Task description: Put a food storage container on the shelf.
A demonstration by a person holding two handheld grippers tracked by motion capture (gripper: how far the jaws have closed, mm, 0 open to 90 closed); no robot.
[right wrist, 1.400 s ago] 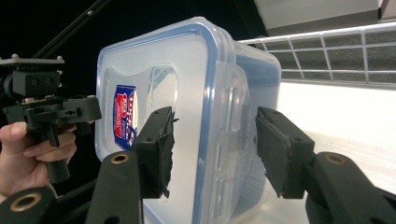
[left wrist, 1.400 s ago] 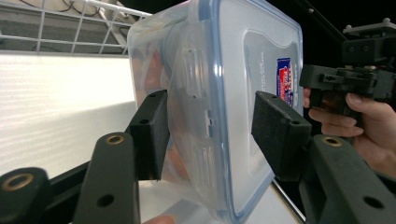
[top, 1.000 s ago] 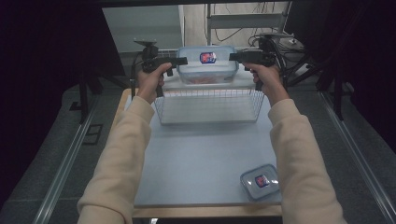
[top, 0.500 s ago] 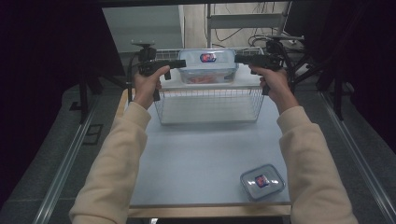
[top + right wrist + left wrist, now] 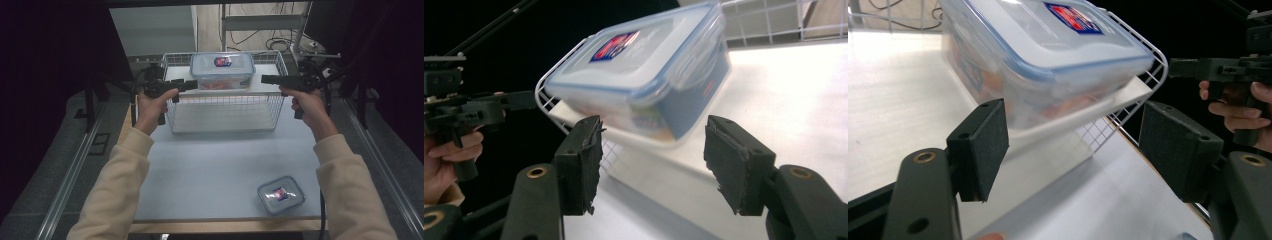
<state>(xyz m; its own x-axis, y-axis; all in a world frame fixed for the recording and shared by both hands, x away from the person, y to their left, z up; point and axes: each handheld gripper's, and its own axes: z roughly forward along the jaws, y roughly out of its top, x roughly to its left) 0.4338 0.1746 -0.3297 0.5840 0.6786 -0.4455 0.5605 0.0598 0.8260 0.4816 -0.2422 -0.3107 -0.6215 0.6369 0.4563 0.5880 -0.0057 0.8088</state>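
Lab, dark curtains (image 5: 55, 75), floor rails (image 5: 65, 185), cables (image 5: 260, 35)

My right gripper (image 5: 651, 165) has its jaws apart with nothing between them, aimed at the lidded box (image 5: 644, 70) on a white board (image 5: 784, 95) atop the wire basket (image 5: 555, 107). The left gripper (image 5: 474, 112) shows opposite.

small lidded container (image 5: 280, 194) at table's (image 5: 215, 160) near right corner, cables (image 5: 260, 35) behind

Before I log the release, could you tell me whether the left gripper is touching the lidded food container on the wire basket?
Apart. In the high view the left gripper ends just short of the lidded food container; the left gripper view shows its fingers open, with space before the container.
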